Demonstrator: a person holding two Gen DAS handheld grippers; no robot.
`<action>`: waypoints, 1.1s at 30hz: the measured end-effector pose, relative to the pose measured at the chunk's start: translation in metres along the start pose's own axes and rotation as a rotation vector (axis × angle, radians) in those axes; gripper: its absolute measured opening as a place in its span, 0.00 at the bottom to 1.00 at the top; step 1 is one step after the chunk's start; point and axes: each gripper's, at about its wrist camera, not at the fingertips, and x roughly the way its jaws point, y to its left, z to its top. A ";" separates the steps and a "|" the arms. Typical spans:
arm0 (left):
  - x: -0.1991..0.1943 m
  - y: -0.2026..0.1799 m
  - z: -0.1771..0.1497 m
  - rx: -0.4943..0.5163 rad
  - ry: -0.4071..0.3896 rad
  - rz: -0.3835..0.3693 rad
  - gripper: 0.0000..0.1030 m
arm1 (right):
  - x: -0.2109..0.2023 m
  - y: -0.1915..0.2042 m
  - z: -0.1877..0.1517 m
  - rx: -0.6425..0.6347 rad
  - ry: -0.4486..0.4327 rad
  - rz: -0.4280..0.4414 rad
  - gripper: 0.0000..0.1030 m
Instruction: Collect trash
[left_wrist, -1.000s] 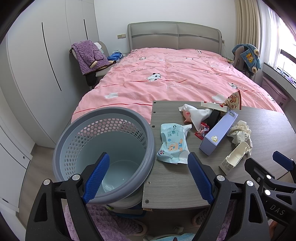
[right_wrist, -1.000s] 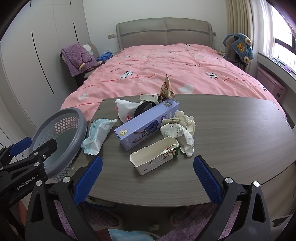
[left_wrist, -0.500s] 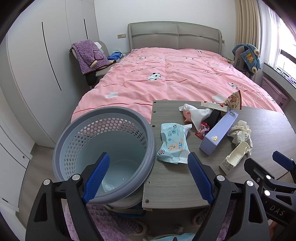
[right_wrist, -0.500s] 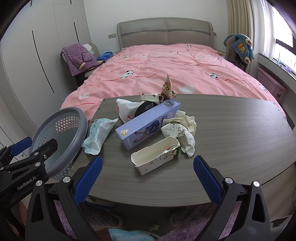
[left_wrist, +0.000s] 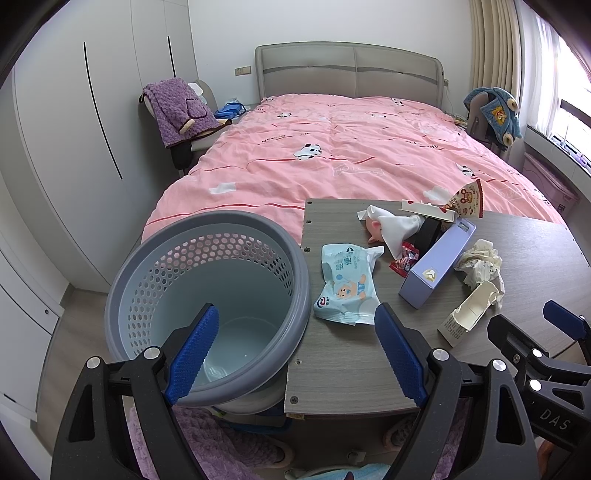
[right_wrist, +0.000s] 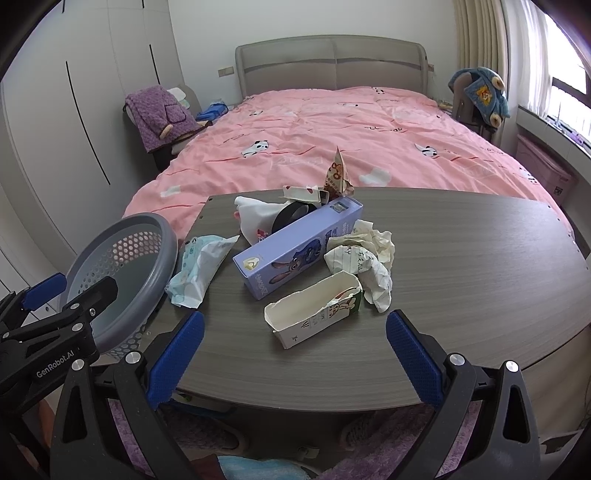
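- Trash all piled on the table (right_wrist: 461, 266), none picked up yet; wet-wipe pack (left_wrist: 347, 284) lying nearest the basket
- Gray laundry-style basket (left_wrist: 207, 295) parked right beside the table edge, mouth up, bare inside; handy for dropping trash in
- Left tool (left_wrist: 291, 350) spread wide, grasping nothing, hanging over the basket rim and table corner
- Right tool (right_wrist: 291, 350) also spread wide, bare, aimed at the torn milk carton (right_wrist: 314, 310); purple box (right_wrist: 299, 247) and crumpled paper (right_wrist: 365, 258) just behind
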 end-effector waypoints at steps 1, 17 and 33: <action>0.001 0.001 0.000 -0.001 0.002 0.001 0.80 | 0.002 -0.002 -0.001 0.002 0.003 0.005 0.94; 0.064 -0.021 0.016 -0.005 0.131 -0.063 0.80 | 0.027 -0.061 -0.008 0.117 0.030 0.057 0.94; 0.097 -0.063 0.025 0.112 0.093 -0.012 0.75 | 0.043 -0.086 -0.012 0.167 0.058 0.065 0.94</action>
